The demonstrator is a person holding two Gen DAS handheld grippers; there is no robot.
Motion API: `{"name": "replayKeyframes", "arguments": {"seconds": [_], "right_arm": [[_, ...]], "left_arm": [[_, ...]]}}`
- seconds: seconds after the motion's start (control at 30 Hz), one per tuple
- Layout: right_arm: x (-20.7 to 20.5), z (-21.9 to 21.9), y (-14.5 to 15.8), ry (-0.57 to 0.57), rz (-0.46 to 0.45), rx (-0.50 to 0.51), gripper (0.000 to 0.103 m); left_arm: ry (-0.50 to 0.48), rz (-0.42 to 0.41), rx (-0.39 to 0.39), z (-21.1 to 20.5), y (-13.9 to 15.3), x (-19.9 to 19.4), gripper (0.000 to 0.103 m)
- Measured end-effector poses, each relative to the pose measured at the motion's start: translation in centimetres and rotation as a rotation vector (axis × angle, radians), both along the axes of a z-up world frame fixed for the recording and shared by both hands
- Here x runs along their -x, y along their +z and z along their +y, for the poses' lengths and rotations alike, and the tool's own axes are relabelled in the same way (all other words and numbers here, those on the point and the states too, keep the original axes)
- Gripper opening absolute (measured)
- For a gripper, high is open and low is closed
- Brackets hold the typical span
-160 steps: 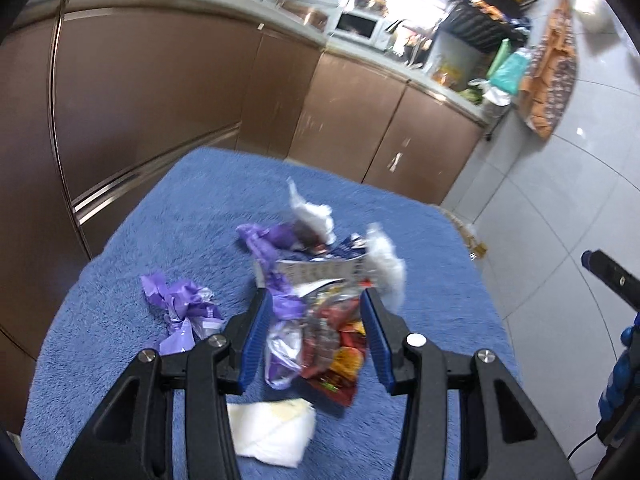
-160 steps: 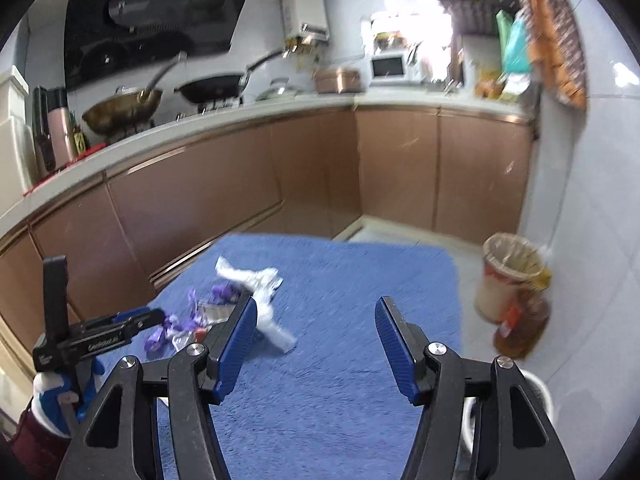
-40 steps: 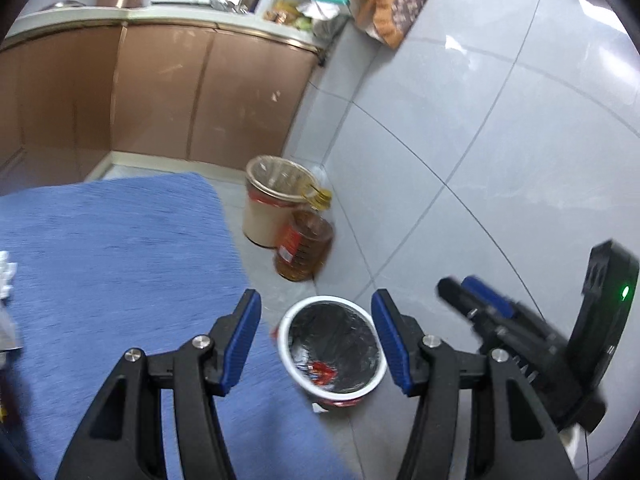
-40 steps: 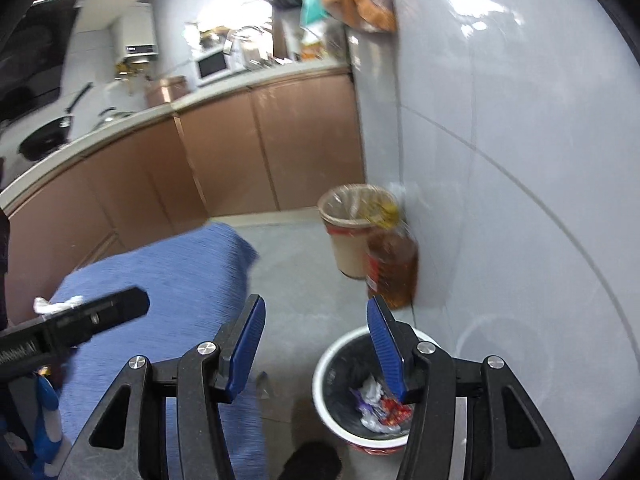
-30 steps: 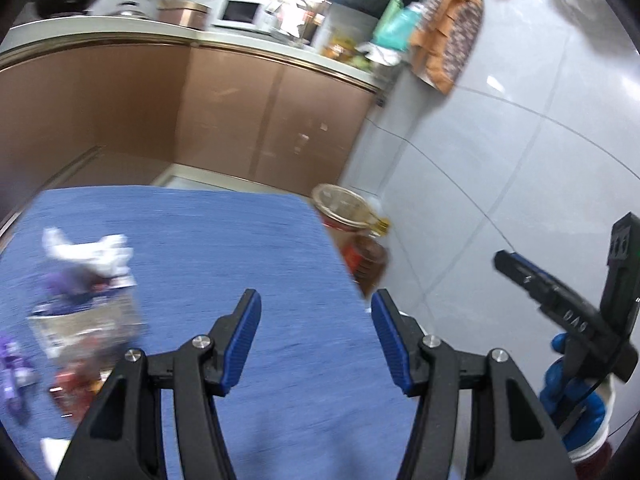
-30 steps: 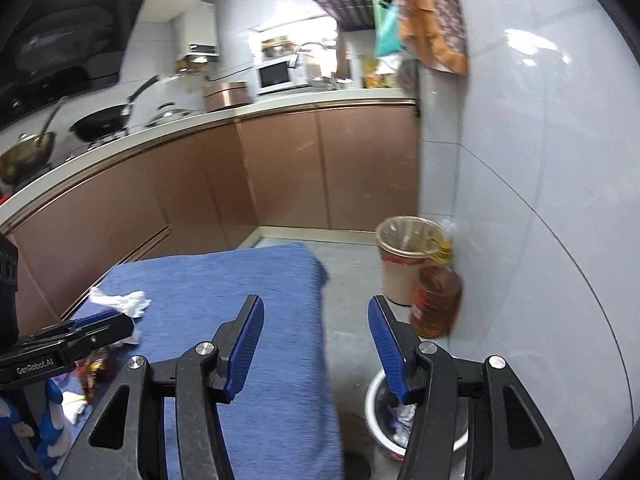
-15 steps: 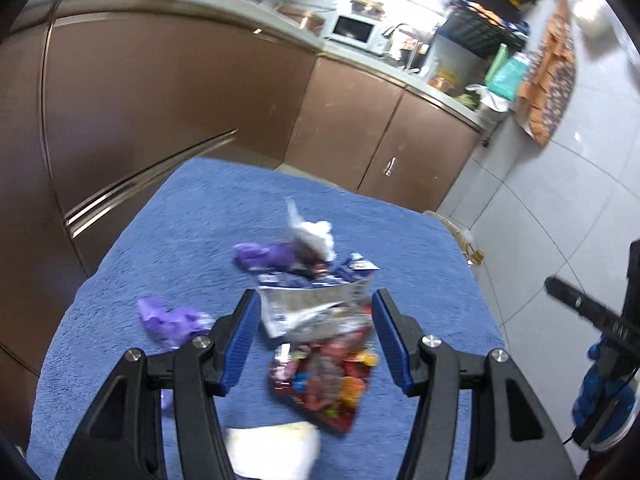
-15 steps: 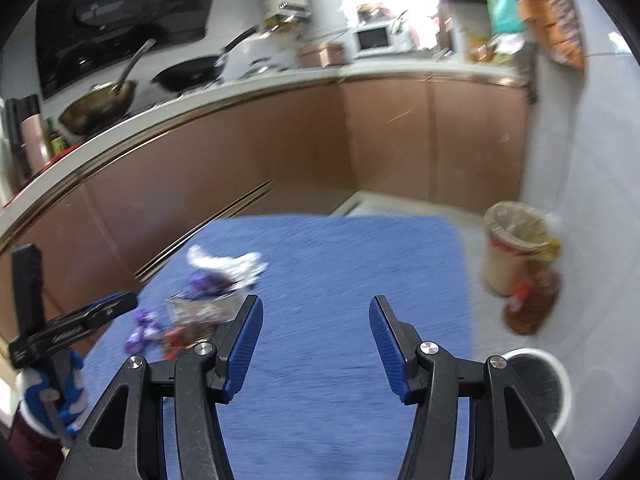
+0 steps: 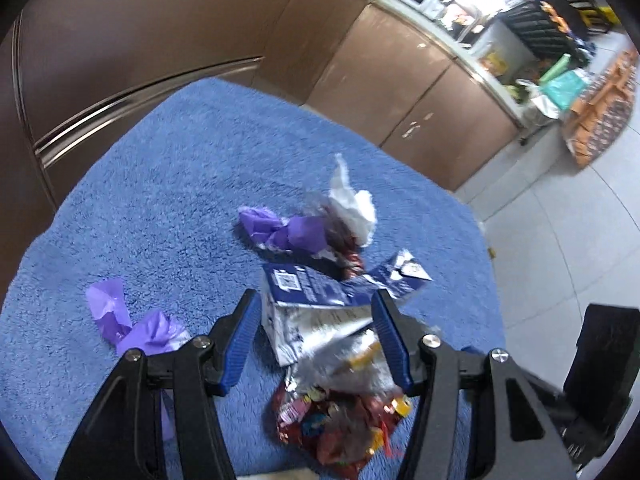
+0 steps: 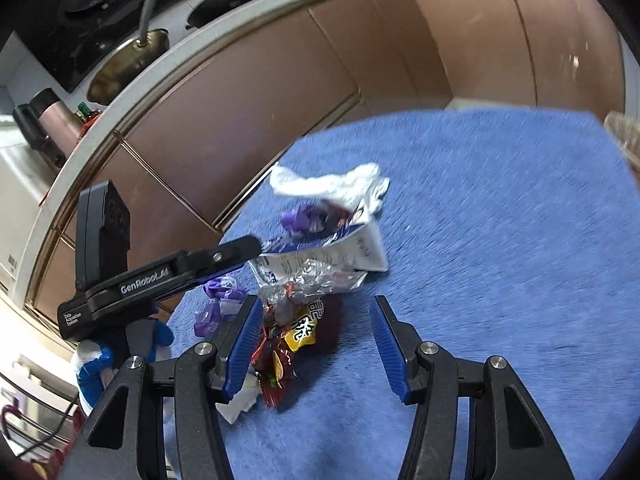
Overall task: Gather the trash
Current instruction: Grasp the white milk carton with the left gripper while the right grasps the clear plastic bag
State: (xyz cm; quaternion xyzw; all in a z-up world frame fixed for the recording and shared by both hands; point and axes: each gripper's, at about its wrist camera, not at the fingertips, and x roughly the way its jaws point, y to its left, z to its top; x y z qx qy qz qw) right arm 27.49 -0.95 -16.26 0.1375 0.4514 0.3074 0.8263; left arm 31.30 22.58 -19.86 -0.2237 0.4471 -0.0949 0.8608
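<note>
Left wrist view: blue towel-covered worktop point(image 9: 168, 184) fills most of the frame, w/ the trash bunched mid-cloth, prob. so both grippers can reach it from the near edge. Left gripper point(image 9: 316, 340) is released, jaws apart, nothing pinched; it straddles the blue-and-white carton point(image 9: 320, 304) and the silver foil wrapper point(image 9: 340, 364), lined up for a grab by the look of it, no pad contact visible. Right gripper point(image 10: 314, 344) also released, jaws empty, hanging over bare cloth just right of the red snack bag point(image 10: 288, 340). Further back lie the white tissue point(image 9: 352, 204) and a purple wrapper point(image 9: 288, 232); a second purple wrapper point(image 9: 136, 328) sits apart to the left.

Hard to tell: bin isn't in either view. Pale scrap at the bottom edge is cut off, can't ID. Print on the carton is too blurred to read. Snack bag's near end is hidden behind gripper arms. Whether the foil is a separate piece or part of the red bag, unclear.
</note>
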Motion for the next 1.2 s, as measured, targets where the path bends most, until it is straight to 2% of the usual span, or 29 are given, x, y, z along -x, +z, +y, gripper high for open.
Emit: {"name": "replayKeyframes", "arguments": {"seconds": [0.17, 0.33, 0.37, 0.4, 0.5, 0.67, 0.83, 0.97, 1.1, 1.2], "right_arm": [[-1.8, 1.1, -1.6, 0.016, 0.076, -0.061, 0.053], [-3.3, 1.4, -2.5, -0.003, 0.111, -0.105, 0.053], [-3.5, 1.3, -2.7, -0.009, 0.118, -0.112, 0.049], [-3.7, 1.2, -2.9, -0.015, 0.124, -0.118, 0.040], [-3.7, 0.2, -3.2, -0.031, 0.126, -0.120, 0.028], [-2.8, -2.5, -2.8, -0.049, 0.090, -0.065, 0.027], [-1.5, -6.3, -2.2, -0.093, 0.057, -0.009, 0.027], [-0.9, -8.3, -1.9, -0.130, 0.041, -0.007, 0.027], [-0.5, -9.7, -1.5, -0.144, 0.020, -0.002, 0.013], [-0.1, -10.5, -1.6, -0.143, 0.020, 0.004, 0.012]], "left_arm": [[0.033, 0.038, 0.019, 0.6, -1.3, -1.0, 0.055], [0.033, 0.049, -0.015, 0.5, -1.4, -2.3, 0.056], [0.030, 0.051, -0.019, 0.5, -1.5, -2.5, 0.056], [0.020, 0.054, -0.021, 0.4, -1.5, -3.1, 0.056], [0.000, 0.062, -0.041, 0.0, -1.7, -3.9, 0.056], [-0.072, 0.054, -0.040, -2.0, -1.5, -3.4, 0.056], [-0.172, 0.035, -0.091, -4.7, -1.5, -1.9, 0.056], [-0.237, 0.019, -0.149, -6.7, -1.1, -1.1, 0.056], [-0.307, -0.001, -0.221, -9.0, -0.8, -0.2, 0.056], [-0.362, 0.005, -0.269, -10.4, -1.0, 0.2, 0.056]]}}
